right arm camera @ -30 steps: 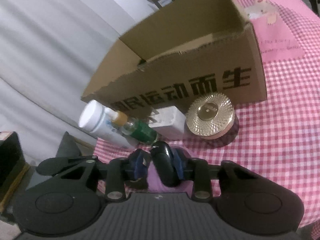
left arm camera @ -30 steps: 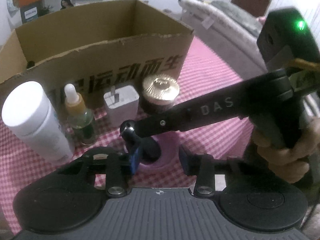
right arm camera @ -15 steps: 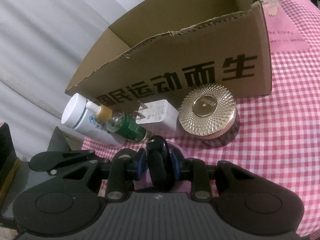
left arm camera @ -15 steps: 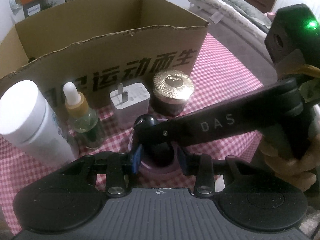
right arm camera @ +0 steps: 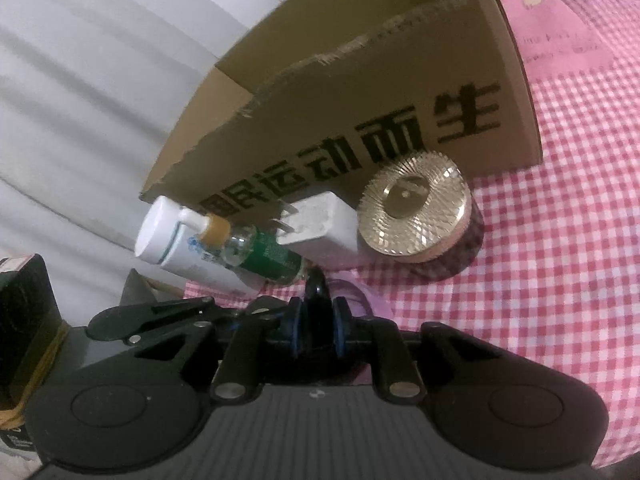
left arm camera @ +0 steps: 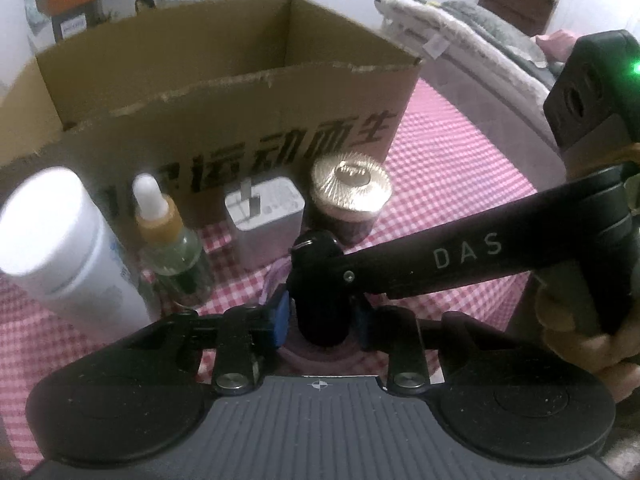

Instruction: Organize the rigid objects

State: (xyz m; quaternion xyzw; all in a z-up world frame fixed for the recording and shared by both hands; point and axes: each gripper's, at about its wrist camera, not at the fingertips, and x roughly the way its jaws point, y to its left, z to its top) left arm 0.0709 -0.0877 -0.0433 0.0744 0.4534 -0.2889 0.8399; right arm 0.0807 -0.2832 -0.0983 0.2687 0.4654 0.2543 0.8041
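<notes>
**Pinched on the black cylinder**

Low centre: right gripper [right arm camera: 316, 322] clamped shut on black cylinder [left arm camera: 320, 280] above purple piece [right arm camera: 358, 294]. Left gripper [left arm camera: 320, 318] closing narrowly around both, contact unclear. Beyond, mid-frame: white bottle [left arm camera: 60, 240], dropper bottle [left arm camera: 172, 248], charger [left arm camera: 268, 216] and gold-lidded jar [left arm camera: 350, 196], lined up before cardboard box [left arm camera: 240, 120] on pink checked cloth [left arm camera: 460, 184].

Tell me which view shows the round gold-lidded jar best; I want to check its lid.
The right wrist view: the round gold-lidded jar sits large and sharp, its faceted lid facing the camera, unobstructed. The left wrist view shows the jar smaller and blurred, its base partly hidden.
</notes>
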